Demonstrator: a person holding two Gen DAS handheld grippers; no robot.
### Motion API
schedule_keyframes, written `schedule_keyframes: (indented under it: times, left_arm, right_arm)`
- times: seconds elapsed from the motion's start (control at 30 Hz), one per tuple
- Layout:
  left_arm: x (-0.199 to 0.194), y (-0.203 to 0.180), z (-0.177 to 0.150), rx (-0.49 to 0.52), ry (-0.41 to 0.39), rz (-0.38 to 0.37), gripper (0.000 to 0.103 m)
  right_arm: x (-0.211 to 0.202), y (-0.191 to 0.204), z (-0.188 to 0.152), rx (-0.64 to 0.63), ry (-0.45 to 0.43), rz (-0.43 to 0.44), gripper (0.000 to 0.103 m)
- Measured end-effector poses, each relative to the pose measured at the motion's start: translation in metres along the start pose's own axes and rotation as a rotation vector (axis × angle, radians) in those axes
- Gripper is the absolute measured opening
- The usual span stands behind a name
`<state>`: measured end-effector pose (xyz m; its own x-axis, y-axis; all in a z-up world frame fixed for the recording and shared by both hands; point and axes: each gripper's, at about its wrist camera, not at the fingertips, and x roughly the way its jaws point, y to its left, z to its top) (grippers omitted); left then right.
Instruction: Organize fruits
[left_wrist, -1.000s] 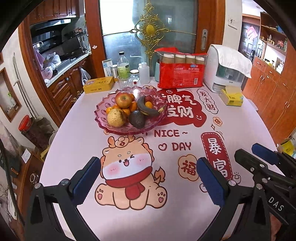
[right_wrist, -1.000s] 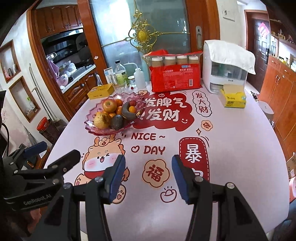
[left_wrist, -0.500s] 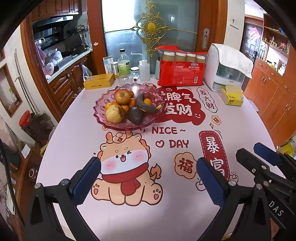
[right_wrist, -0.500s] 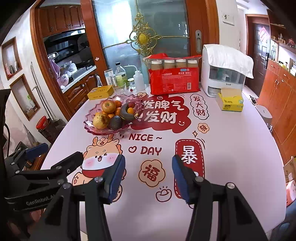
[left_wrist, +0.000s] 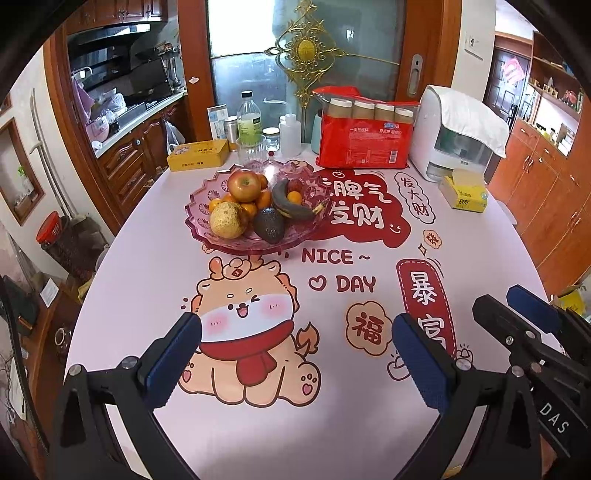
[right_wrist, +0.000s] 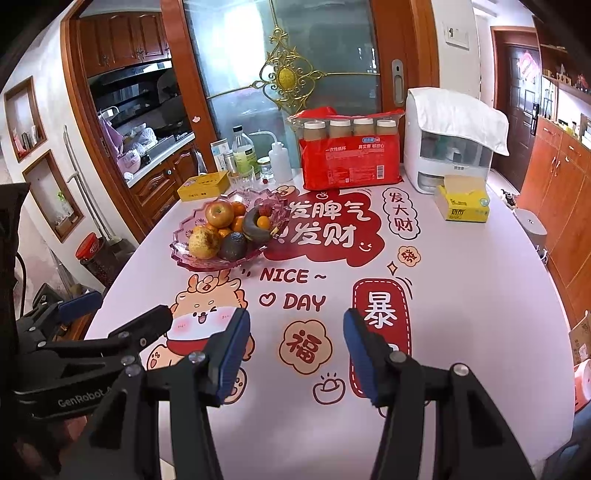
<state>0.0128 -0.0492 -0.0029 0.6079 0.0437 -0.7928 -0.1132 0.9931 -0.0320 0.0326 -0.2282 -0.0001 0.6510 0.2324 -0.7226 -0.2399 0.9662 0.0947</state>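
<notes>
A pink glass fruit bowl (left_wrist: 192, 218) (right_wrist: 176, 246) stands on the far left part of the table. It holds a red apple (left_wrist: 243, 184) (right_wrist: 219, 214), a rough yellow pear (left_wrist: 227, 219) (right_wrist: 202, 242), a dark avocado (left_wrist: 269, 226) (right_wrist: 232, 245), a blackened banana (left_wrist: 291, 208) (right_wrist: 254, 228) and several small oranges (left_wrist: 264, 199). My left gripper (left_wrist: 295, 354) hangs open above the cartoon print near the table's front, well short of the bowl, with nothing between its fingers. My right gripper (right_wrist: 295, 334) is open too and empty, to the right of the left one (right_wrist: 110, 325).
Along the table's back stand a red pack of paper cups (left_wrist: 365, 144), a white appliance under a towel (left_wrist: 454, 136), a yellow tissue pack (left_wrist: 463, 194), a yellow tin (left_wrist: 197, 157), and bottles and glasses (left_wrist: 251, 129). Wooden cabinets flank both sides.
</notes>
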Motion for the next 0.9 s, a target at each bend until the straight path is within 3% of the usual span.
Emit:
schedule_keyframes:
  times: [0.9]
  left_arm:
    - [-0.0005,0.0002,-0.0039,-0.002,0.004,-0.001,0.102]
  right_arm:
    - [-0.0011,0.0021,-0.0055,0.008,0.003,0.015,0.053]
